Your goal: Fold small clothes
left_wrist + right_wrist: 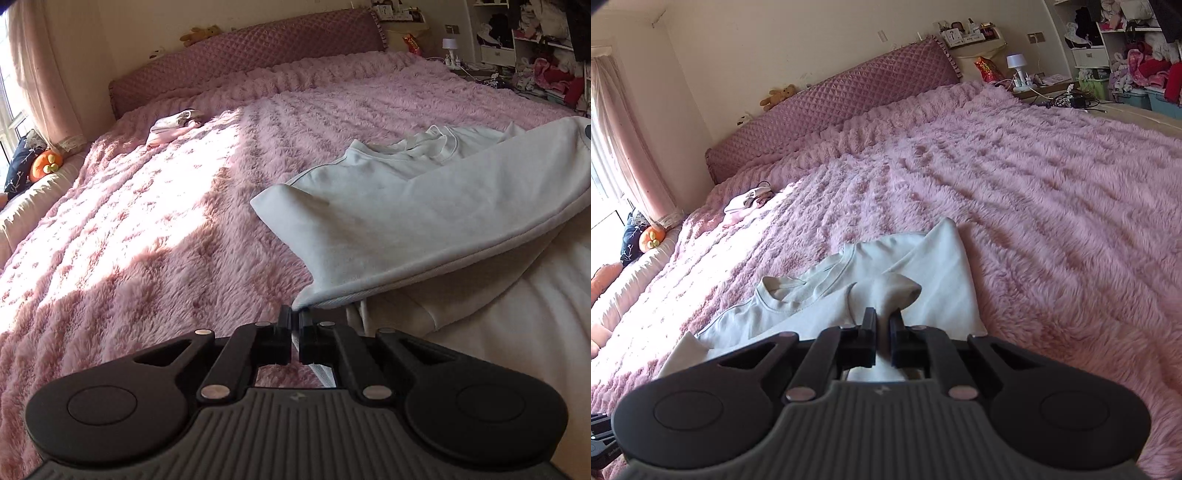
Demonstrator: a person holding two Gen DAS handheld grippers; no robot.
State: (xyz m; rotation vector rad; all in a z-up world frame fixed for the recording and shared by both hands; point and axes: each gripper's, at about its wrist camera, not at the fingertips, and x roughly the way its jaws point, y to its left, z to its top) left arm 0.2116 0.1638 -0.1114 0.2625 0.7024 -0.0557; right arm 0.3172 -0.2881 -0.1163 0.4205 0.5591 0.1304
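Observation:
A small white long-sleeved top point(424, 192) lies on the fluffy pink bedspread point(166, 221), neck opening toward the headboard. My left gripper point(294, 317) is shut on the top's bottom hem corner, lifted just above the bed. In the right wrist view the same top point(820, 295) lies ahead, and my right gripper point(882, 321) is shut on a bunched fold of its fabric, raised off the rest of the garment. The bottom part of the top is folded over toward the neck.
A small folded pile of pale clothes point(177, 123) lies far left on the bed near the quilted purple headboard point(251, 51). A cream blanket point(517, 350) is at the near right. A bedside table with lamp point(1027, 74) and cluttered shelves point(1137, 55) stand at the far right.

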